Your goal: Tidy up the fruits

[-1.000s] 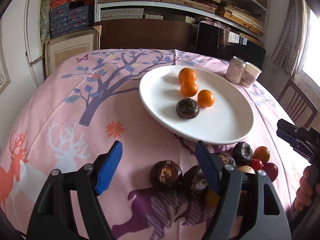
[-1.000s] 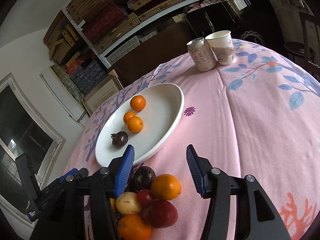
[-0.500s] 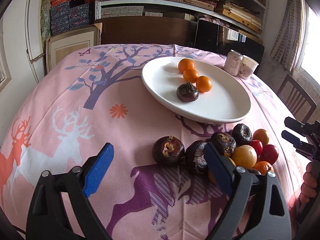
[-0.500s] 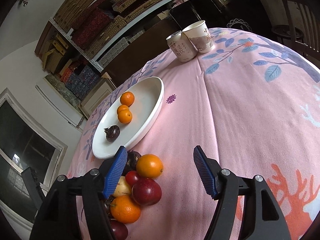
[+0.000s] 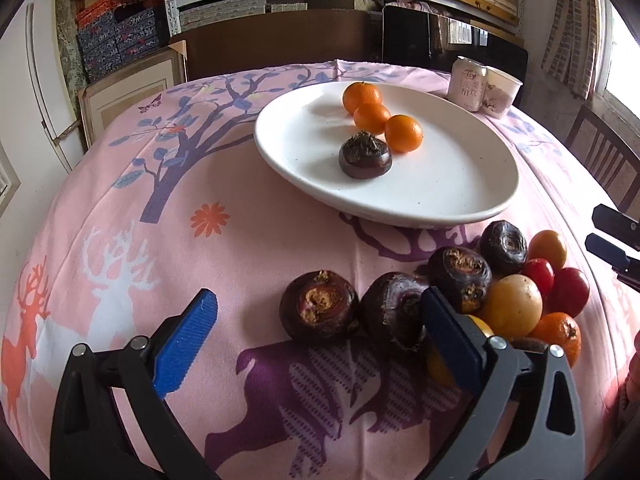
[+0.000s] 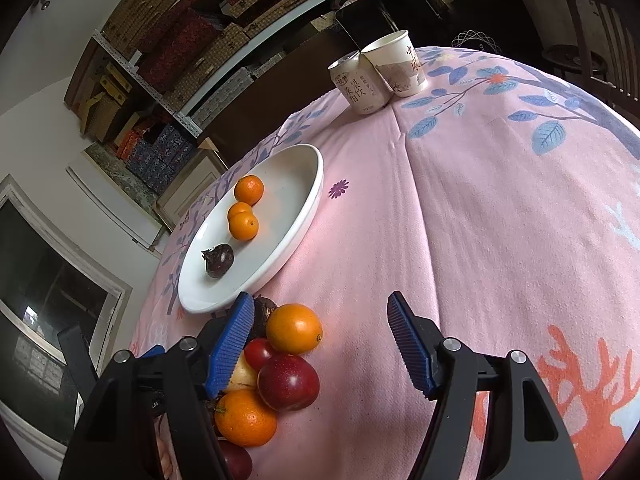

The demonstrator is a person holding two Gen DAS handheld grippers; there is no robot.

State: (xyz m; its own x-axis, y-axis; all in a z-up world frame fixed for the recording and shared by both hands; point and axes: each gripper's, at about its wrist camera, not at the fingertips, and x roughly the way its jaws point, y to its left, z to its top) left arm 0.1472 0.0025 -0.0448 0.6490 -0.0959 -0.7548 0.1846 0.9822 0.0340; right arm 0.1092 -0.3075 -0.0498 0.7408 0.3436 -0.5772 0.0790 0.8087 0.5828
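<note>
A white plate [image 5: 460, 184] [image 6: 296, 216] holds three small oranges [image 5: 403, 133] [image 6: 244, 226] and one dark water chestnut [image 5: 365, 156] [image 6: 218, 259]. In front of it on the pink cloth lies a pile of fruit: dark water chestnuts [image 5: 319, 310], a yellow fruit [image 5: 512, 307], red fruits [image 5: 568, 291] [image 6: 289, 382] and oranges [image 6: 294, 328]. My left gripper [image 5: 318, 344] is open and empty, with the chestnuts between its fingers. My right gripper [image 6: 320, 346] is open and empty just right of the pile; it also shows in the left wrist view [image 5: 614, 236].
A drink can [image 5: 469, 83] [image 6: 359, 87] and a paper cup [image 5: 500, 92] [image 6: 400, 63] stand at the table's far side. A wooden chair [image 5: 604, 160] is beside the table on the right. Shelves with boxes line the back wall.
My left gripper has pulled back and risen, so the whole fruit pile shows. My right gripper has drawn back and shifted right of the pile. Both stay open.
</note>
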